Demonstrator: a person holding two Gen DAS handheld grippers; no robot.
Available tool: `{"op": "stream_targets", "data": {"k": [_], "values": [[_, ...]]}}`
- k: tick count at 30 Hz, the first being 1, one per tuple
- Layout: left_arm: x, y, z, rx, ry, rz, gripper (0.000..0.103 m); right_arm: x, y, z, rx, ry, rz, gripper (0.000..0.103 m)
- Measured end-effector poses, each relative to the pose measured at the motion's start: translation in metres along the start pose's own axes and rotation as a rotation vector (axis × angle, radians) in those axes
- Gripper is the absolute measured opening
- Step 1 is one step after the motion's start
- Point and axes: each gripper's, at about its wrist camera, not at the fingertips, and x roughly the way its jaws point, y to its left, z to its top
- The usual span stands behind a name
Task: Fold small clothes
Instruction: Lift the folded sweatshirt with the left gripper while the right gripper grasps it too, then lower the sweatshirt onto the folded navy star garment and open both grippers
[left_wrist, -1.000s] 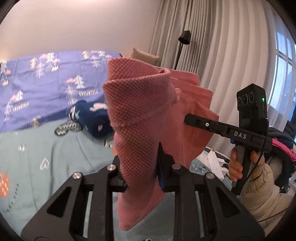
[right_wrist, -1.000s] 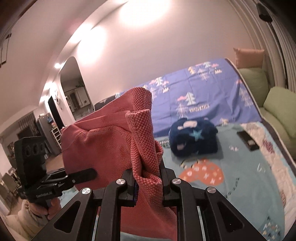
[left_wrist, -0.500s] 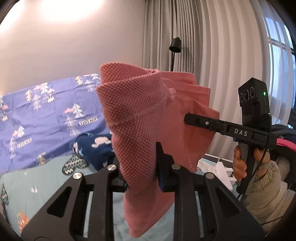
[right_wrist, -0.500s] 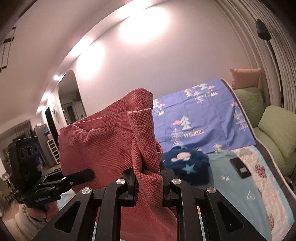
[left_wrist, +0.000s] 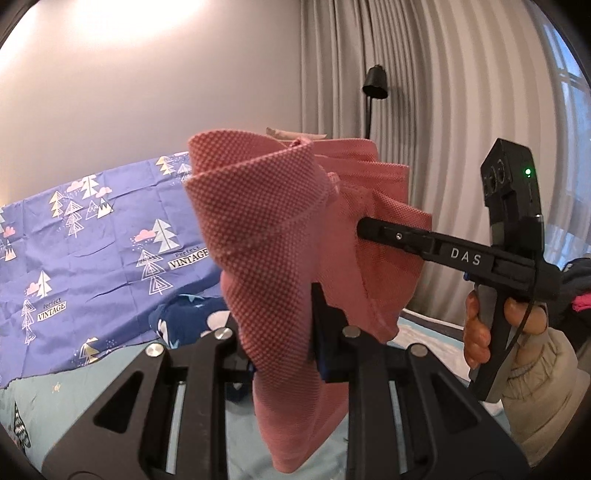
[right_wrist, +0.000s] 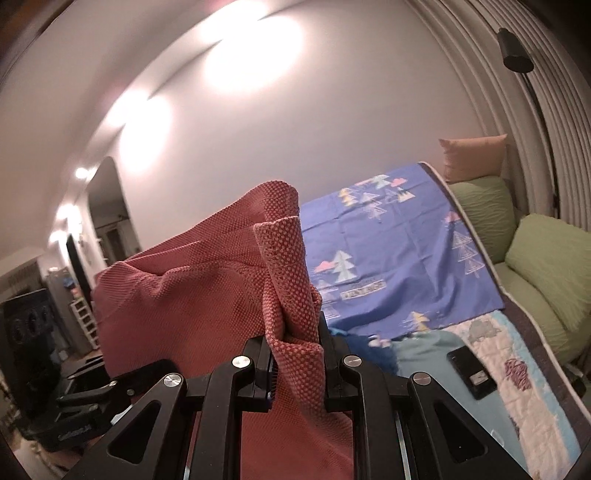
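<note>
While held aloft above the bed (left_wrist: 55, 391): pink knit garment (left_wrist: 280, 236), bunched, long axis roughly vertical, loose end hanging downward. Left gripper (left_wrist: 282, 343) clamped on one corner; right gripper (right_wrist: 295, 354) clamped on another, top edge spanning between.

It was a home bedroom; a bed (right_wrist: 480, 354) with green pillows (right_wrist: 550, 266) lay at right; grey curtains (left_wrist: 461, 110) hung upper right.

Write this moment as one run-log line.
left claw: shut on pink waffle-knit garment | right claw: shut on same garment | garment: held up between both, above bed
</note>
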Motion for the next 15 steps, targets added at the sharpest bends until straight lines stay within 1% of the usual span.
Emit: {"op": "stream_targets", "data": {"k": [2,5,8,10,12,13,15], "values": [[0.021,0.013,0.005,-0.018,0.011,0.009,0.025,0.022,-0.005,0.004,-0.012,-0.003,-0.029,0.016],[0.049,0.034,0.010,-0.039,0.015,0.038,0.025,0.059,-0.010,0.014,-0.014,0.000,-0.036,0.016],[0.073,0.053,0.012,-0.056,0.009,0.062,0.025,0.106,-0.011,0.023,-0.033,0.016,-0.044,0.016],[0.098,0.074,0.009,-0.096,0.014,0.079,0.025,0.144,-0.012,0.022,-0.036,0.038,-0.056,0.016],[0.127,0.093,0.001,-0.134,0.046,0.096,0.025,0.190,-0.017,0.015,-0.031,0.085,-0.080,0.016],[0.147,0.104,-0.007,-0.153,0.076,0.108,0.026,0.213,-0.021,0.009,-0.032,0.120,-0.096,0.016],[0.185,0.121,-0.023,-0.179,0.146,0.159,0.031,0.269,-0.031,-0.011,-0.039,0.228,-0.158,0.018]]}}
